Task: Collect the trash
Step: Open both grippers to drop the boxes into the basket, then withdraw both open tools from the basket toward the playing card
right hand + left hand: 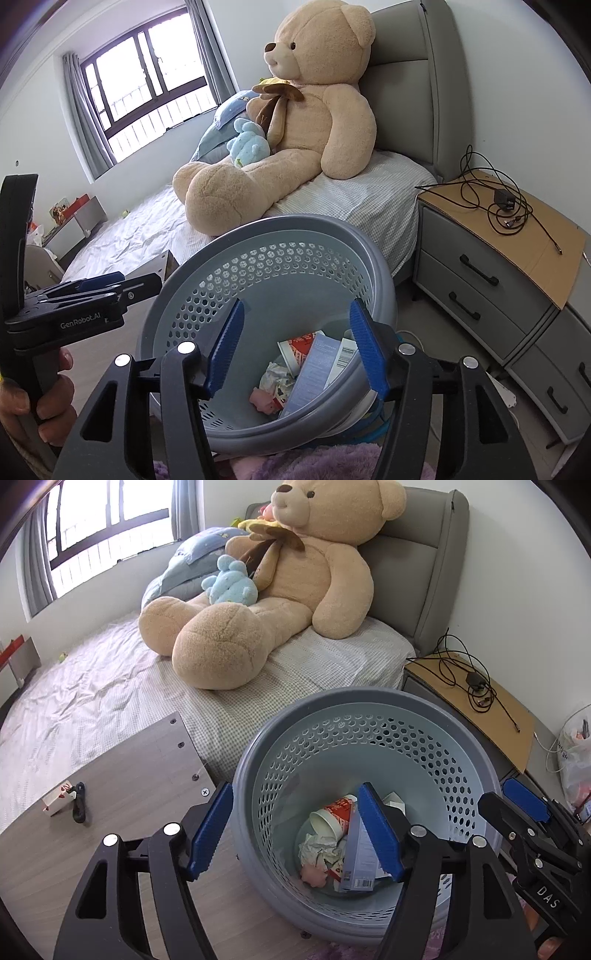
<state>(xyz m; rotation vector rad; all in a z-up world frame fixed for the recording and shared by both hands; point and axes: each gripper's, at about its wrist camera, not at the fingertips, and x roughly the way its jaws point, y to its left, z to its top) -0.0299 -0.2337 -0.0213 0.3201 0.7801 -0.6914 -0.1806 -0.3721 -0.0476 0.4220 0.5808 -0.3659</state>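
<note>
A grey-blue perforated waste basket [369,709] stands beside the bed; it also shows in the right wrist view [295,230]. Inside lie a red-and-white paper cup [332,818], crumpled paper [319,851], a pale blue carton [360,864] and a pink scrap [314,877]. My left gripper [295,830] is open and empty, its jaws astride the basket's left rim. My right gripper [295,343] is open and empty above the basket's mouth; it also shows at the right edge of the left wrist view [517,805]. The left gripper shows at the left in the right wrist view [110,284].
A grey wooden table [129,775] on the left holds a playing card [59,795] and a black clip [78,801]. A big teddy bear [280,587] sits on the bed. A nightstand [498,266] with cables stands at the right. A plastic bag [574,757] lies further right.
</note>
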